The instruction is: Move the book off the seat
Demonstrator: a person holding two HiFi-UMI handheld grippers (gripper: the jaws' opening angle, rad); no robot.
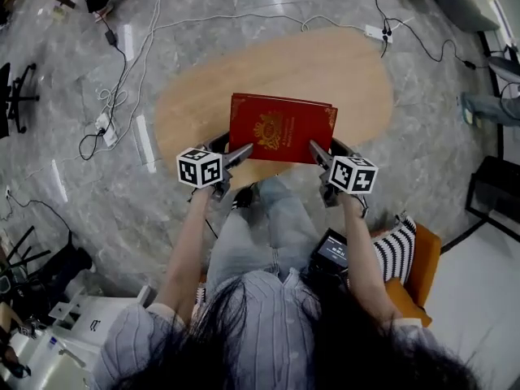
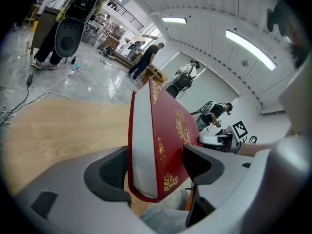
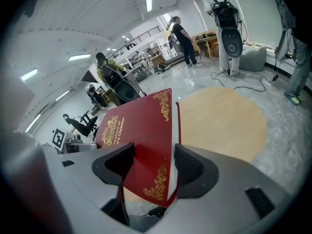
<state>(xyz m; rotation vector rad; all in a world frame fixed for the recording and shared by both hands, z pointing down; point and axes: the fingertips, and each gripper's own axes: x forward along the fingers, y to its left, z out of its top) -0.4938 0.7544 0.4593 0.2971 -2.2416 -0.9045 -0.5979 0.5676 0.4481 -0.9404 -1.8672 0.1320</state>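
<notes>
Marble floor (image 1: 73, 177) and oval wooden desk (image 1: 325, 63) lie just ahead; left hand-held gripper (image 1: 244, 151) and right hand-held gripper (image 1: 317, 149) each clamp a near corner of the red book (image 1: 280, 127), which spans between them, and such corner-only grips risk sag or slip.

Red book (image 1: 282, 127) — closed, gold-ornamented cover up, over wooden table (image 1: 341, 63).

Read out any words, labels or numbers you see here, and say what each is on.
Cover of the red book: gold lettering beside the crest, too blurred to read.
Cubes on the left tool and the right tool: square black-and-white markers, no words.
Nothing else is legible.
</notes>
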